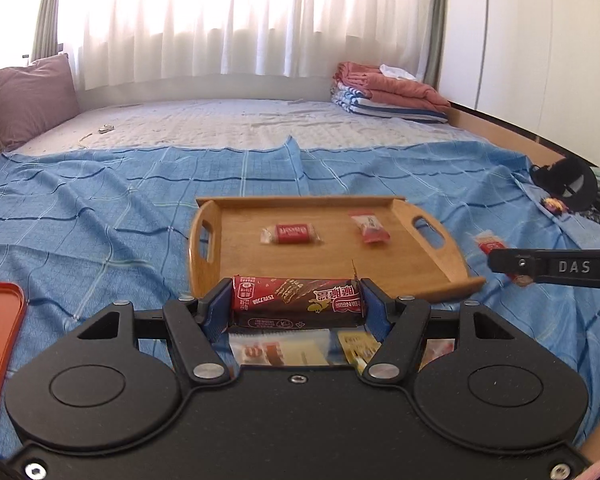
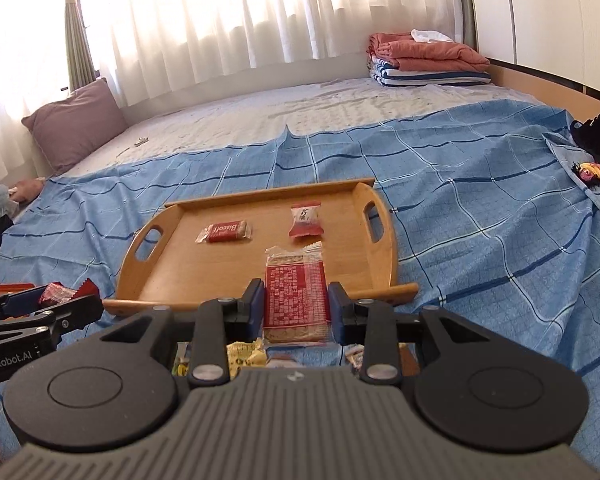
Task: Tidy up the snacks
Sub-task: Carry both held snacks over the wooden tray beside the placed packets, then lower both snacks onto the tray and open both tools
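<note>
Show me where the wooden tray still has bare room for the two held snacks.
The tray is bare along its near half, in front of the Biscoff and the red candy, and at its left end by the handle. The middle back, around those two, is the crowded part.

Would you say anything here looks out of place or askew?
Mildly. The wooden tray sits on a rumpled blue sheet that covers only part of the bed. The two snacks on it, a Biscoff packet and a red-and-white candy, lie loosely angled, not aligned.
</note>
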`<state>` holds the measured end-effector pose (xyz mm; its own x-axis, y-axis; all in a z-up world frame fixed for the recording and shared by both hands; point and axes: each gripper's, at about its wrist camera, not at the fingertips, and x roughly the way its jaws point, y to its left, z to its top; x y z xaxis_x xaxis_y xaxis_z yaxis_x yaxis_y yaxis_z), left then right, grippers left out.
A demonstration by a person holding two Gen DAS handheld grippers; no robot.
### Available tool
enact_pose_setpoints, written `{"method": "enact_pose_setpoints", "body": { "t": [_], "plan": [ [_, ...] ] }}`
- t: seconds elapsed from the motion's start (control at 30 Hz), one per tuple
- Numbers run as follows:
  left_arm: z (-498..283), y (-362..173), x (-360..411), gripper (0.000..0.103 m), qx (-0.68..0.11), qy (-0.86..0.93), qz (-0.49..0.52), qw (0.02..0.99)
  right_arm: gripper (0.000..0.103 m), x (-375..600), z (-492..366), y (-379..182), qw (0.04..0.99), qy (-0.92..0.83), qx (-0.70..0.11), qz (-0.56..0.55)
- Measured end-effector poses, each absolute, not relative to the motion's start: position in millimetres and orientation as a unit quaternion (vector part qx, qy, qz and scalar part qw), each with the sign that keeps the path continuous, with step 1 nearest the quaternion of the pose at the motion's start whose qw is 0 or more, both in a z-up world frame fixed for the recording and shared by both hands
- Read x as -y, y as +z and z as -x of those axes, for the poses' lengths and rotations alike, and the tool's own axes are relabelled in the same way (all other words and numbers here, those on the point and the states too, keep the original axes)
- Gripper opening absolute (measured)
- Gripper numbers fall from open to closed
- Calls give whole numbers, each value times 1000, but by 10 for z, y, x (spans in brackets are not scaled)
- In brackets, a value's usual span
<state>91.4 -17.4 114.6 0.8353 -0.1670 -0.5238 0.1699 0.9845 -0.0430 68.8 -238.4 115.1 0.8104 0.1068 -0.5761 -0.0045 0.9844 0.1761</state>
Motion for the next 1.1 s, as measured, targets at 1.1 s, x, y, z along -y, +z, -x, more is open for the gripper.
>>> {"method": "enact_pose_setpoints", "body": {
  "t": [1.1],
  "plan": [
    [-3593, 407, 108, 64, -412, 8, 29, 911, 39, 2491, -2741, 556, 924, -7, -378, -64]
  ]
}}
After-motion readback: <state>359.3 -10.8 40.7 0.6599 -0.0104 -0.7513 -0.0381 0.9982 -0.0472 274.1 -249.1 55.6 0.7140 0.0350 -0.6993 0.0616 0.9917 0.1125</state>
